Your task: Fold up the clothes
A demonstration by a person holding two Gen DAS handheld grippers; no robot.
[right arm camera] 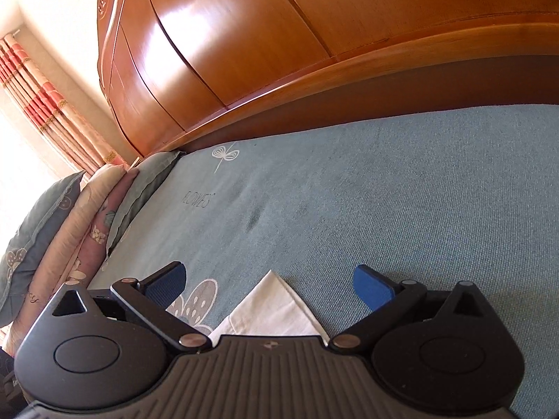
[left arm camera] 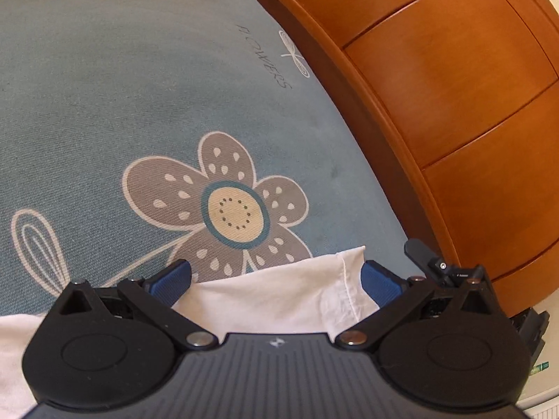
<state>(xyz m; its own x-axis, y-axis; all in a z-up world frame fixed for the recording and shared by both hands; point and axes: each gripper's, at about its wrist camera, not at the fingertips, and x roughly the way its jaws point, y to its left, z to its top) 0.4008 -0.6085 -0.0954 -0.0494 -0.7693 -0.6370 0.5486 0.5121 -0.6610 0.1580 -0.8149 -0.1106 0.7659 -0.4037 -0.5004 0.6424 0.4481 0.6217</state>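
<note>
A white garment (left arm camera: 279, 296) lies on the blue flowered bedspread (left arm camera: 122, 87). In the left wrist view its hemmed edge reaches up between the blue pads of my left gripper (left arm camera: 277, 279), which stands open above the cloth. In the right wrist view a pointed white corner of the garment (right arm camera: 274, 305) lies flat on the bedspread (right arm camera: 384, 192) between the wide-apart fingers of my right gripper (right arm camera: 270, 284), also open. Most of the garment is hidden under both gripper bodies.
A tall orange wooden wardrobe (left arm camera: 454, 87) runs along the bed's far side, also seen as the wardrobe (right arm camera: 262, 35) in the right wrist view. Pillows and folded bedding (right arm camera: 70, 227) are stacked at the bed's head beside striped curtains (right arm camera: 38, 97).
</note>
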